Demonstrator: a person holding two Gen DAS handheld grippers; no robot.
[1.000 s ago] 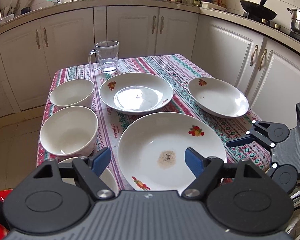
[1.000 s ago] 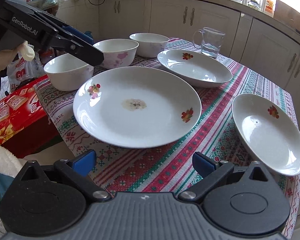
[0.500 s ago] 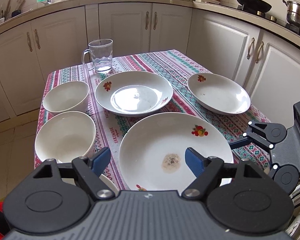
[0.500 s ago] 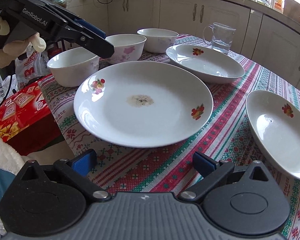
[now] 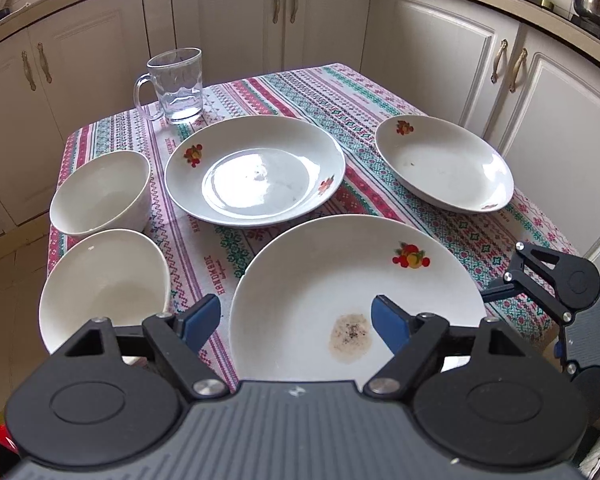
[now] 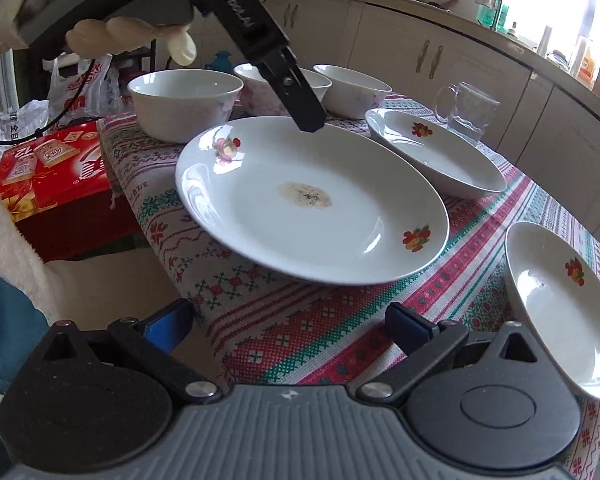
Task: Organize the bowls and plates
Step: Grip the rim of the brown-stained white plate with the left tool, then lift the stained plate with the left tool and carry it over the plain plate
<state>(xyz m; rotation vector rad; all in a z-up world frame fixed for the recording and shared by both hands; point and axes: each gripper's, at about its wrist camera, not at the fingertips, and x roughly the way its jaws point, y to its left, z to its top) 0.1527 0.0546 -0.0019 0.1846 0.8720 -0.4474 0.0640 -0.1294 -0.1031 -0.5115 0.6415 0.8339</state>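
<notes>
The left claw (image 5: 296,320) hangs over the near rim of the big plate (image 5: 340,292), jaws apart and holding nothing; they have just been opening a little more, with only the plate's rim below the gap, not between the pads. That plate, marked by a brownish stain (image 5: 350,339) just ahead of the claw, sits at the table's near edge, and the wide stance looks like a set-up to straddle its rim, probably so the largest plate can serve as the base of a stack. To the claw's left stand two bowls (image 5: 104,280), one behind the other and nearly touching; a third shows only in the right wrist view. Beyond the big plate lies a middle plate (image 5: 256,172), and off to the right a smaller deep plate (image 5: 444,164), each apart from the others, so nothing is stacked yet. A glass mug (image 5: 176,84) stands at the far end, behind the middle plate.

The right claw (image 6: 292,326) waits at the table's near edge, also spread and empty, short of the big plate. Its view shows the left claw slanting down toward that plate's far rim, in a gloved hand (image 6: 128,36).

The table (image 5: 380,96) wears a striped, cross-stitch cloth, soft enough to bunch if a plate is dragged. Pale kitchen cabinets (image 5: 440,56) wrap round behind, and a red box (image 6: 48,172) sits below the table's edge.
</notes>
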